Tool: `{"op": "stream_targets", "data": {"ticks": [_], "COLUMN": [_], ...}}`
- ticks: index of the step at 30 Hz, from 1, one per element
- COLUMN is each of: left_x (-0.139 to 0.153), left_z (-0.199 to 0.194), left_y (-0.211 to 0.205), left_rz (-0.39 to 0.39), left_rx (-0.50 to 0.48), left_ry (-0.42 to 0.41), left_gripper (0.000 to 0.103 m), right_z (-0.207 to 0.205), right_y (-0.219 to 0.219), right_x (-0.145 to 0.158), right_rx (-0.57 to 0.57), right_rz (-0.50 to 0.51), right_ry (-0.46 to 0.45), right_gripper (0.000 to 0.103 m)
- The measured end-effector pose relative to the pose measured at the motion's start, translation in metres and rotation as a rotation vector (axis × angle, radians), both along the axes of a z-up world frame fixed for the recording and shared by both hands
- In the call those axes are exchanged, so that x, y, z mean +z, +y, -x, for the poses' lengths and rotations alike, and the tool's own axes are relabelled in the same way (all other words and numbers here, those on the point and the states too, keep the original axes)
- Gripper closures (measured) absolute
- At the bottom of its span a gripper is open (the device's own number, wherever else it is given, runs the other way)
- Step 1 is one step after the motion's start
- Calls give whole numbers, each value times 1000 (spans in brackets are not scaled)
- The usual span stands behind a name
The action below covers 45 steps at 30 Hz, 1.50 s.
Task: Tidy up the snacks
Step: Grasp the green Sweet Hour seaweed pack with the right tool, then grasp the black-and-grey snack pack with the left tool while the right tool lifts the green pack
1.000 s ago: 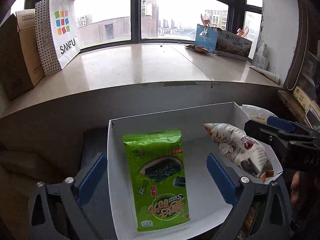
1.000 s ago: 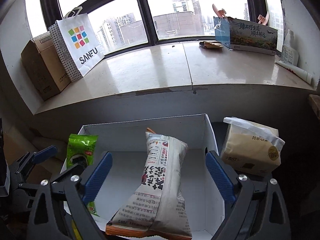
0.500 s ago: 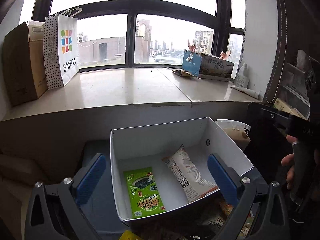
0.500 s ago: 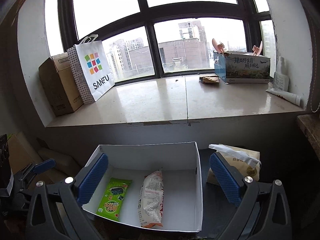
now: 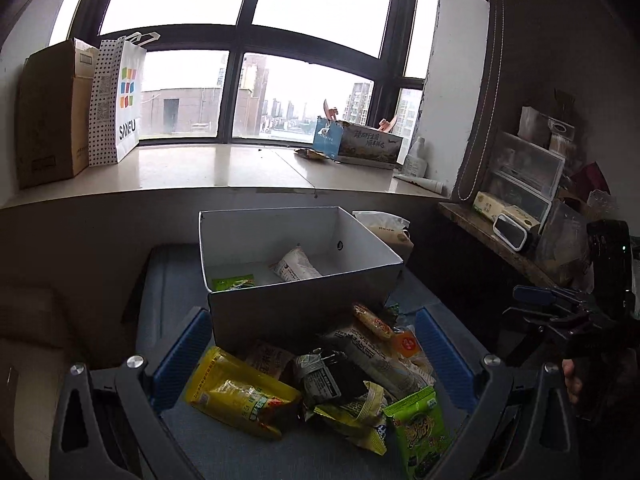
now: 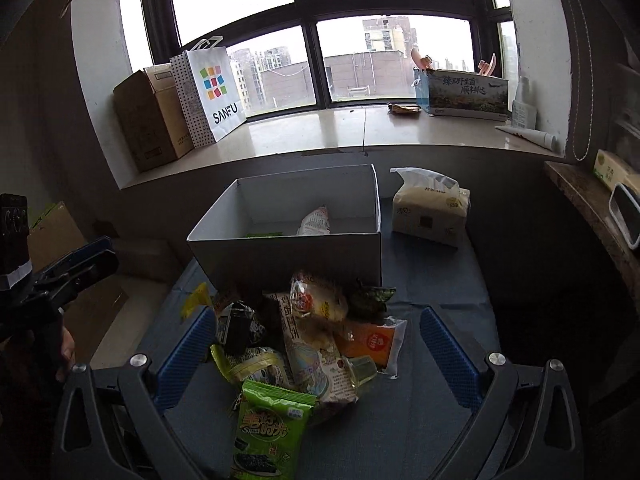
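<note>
A white open box [image 5: 304, 308] [image 6: 288, 256] stands on a blue-grey cloth. Inside lie a green seaweed pack [image 5: 234, 282] and a white snack bag [image 5: 296, 266] [image 6: 316, 222]. In front of the box lies a heap of snack packs: a yellow pouch [image 5: 240, 396], a green seaweed pack [image 5: 420, 428] [image 6: 268, 432], an orange pack [image 6: 372, 342] and others. My left gripper [image 5: 312, 354] is open and empty above the heap. My right gripper [image 6: 316, 350] is open and empty above the heap too.
A tissue pack [image 6: 430, 208] stands right of the box. A window ledge [image 6: 360, 132] behind holds a cardboard box [image 6: 148, 120], a SANFU bag [image 6: 210, 96] and a printed carton [image 6: 466, 94]. A wooden shelf [image 5: 492, 236] with containers is at the right.
Both grippers have pulled back and up from the box, leaving the green pack and the white bag inside it. The heap of snacks in front has come into view.
</note>
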State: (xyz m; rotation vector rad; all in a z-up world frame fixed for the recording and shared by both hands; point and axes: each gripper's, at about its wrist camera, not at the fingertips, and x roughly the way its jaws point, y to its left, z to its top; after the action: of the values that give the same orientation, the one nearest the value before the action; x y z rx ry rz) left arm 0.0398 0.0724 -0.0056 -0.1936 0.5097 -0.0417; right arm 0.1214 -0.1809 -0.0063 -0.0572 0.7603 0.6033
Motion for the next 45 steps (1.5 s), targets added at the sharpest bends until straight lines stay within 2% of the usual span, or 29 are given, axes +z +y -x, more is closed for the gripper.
{"op": "stream_targets", "data": {"ticks": [4,6,9,12,18,22,32,33,34,36,37,45], "left_x": [-12,-16,-20,-22,-26,-28,-33,-33,-34,-36,-36,-39], "left_z": [37,52,66,73,73,75,79,78,78,77,76,73], "left_y": [-5,-12,-21,-24,-21,-23,-18,-18,-18,-19,-19,-22], "left_rz": [-28,-36,-48,-23,0,22,25,26,25,24,26,24], "left_rx": [52,53,54,38,42,22,31,30,30,30,29,19], "left_ry": [1,9,22,21,34,31,39,41,44,48,51,61], "left_gripper": [0,0,0,0,0,0,0,0,0,0,0,0], "right_z": [23,29,36,39,41,35,16,16,16,18,19,24], "right_y": [-23,-29,-25,-7,31,52,78,79,80,84,86,75], "right_x": [-55,-67,-72,-75,-84,-95,-129,-132,-134,-140,-142,-133], "right_rx": [-50,-60,-49,12,139,178,144,150,151,159,161,140], "right_rz": [10,-15,-9,20,103,180,260,262,270,294,307,261], "right_ry": [184,232,247,264,287,300,372,376,379,377,377,331], "right_gripper": [0,0,0,0,0,0,0,1,7,25,28,30]}}
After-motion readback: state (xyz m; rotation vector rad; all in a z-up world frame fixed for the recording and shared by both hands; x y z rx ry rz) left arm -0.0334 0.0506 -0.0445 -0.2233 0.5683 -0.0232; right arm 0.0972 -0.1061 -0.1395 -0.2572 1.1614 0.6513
